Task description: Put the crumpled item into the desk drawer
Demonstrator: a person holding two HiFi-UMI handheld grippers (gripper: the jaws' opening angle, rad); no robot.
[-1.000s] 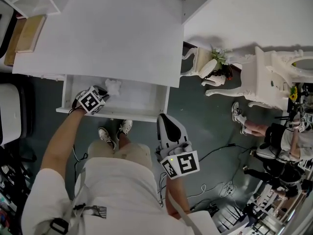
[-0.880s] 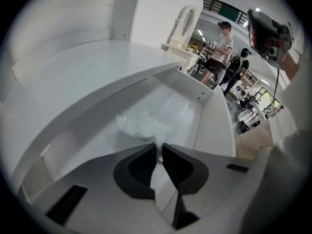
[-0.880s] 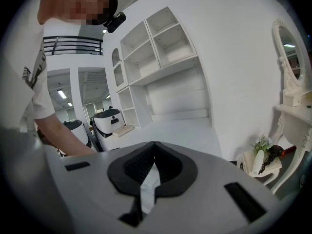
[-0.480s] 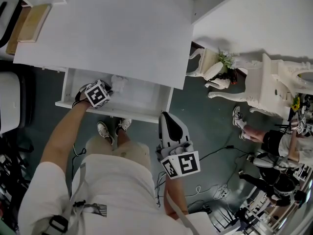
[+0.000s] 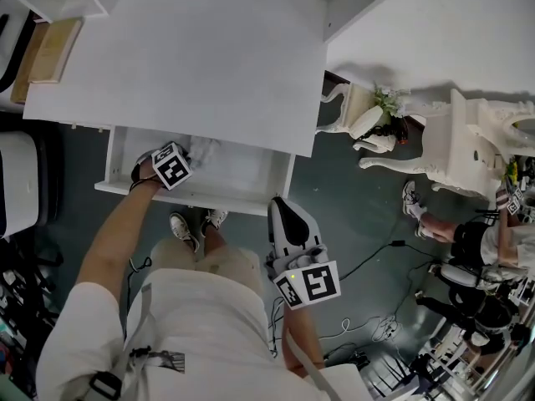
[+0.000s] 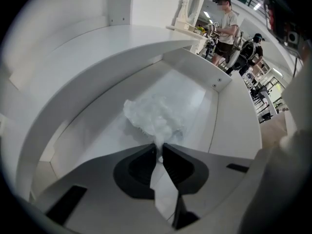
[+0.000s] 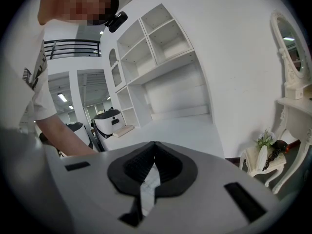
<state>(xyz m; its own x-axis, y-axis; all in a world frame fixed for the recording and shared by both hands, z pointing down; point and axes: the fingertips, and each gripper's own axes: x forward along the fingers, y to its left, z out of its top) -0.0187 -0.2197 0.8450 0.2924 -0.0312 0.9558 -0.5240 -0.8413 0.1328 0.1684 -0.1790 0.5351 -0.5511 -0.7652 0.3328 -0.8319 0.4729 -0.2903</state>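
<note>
The crumpled item (image 6: 153, 118) is a wad of white, half-clear film. My left gripper (image 6: 159, 147) is shut on its near edge and points steeply down into the open white desk drawer (image 6: 195, 89). The wad hangs low over the drawer floor; I cannot tell whether it touches. In the head view the left gripper (image 5: 185, 157) is inside the drawer (image 5: 251, 172) at its left part, with the crumpled item (image 5: 203, 149) just beyond it. My right gripper (image 5: 281, 202) is shut and empty, held in front of the drawer's right corner. Its jaws (image 7: 154, 146) meet with nothing between them.
The white desk top (image 5: 184, 57) overhangs the drawer's back. A tan board (image 5: 50, 48) lies at the desk's left end. An ornate white stool with plants (image 5: 368, 119) and a vanity (image 5: 476, 140) stand to the right. Cables (image 5: 376, 324) run across the floor. The person's shoes (image 5: 192, 224) are below the drawer front.
My left gripper has sunk a little deeper into the drawer with the crumpled item still in its jaws. The right gripper has stayed where it was.
</note>
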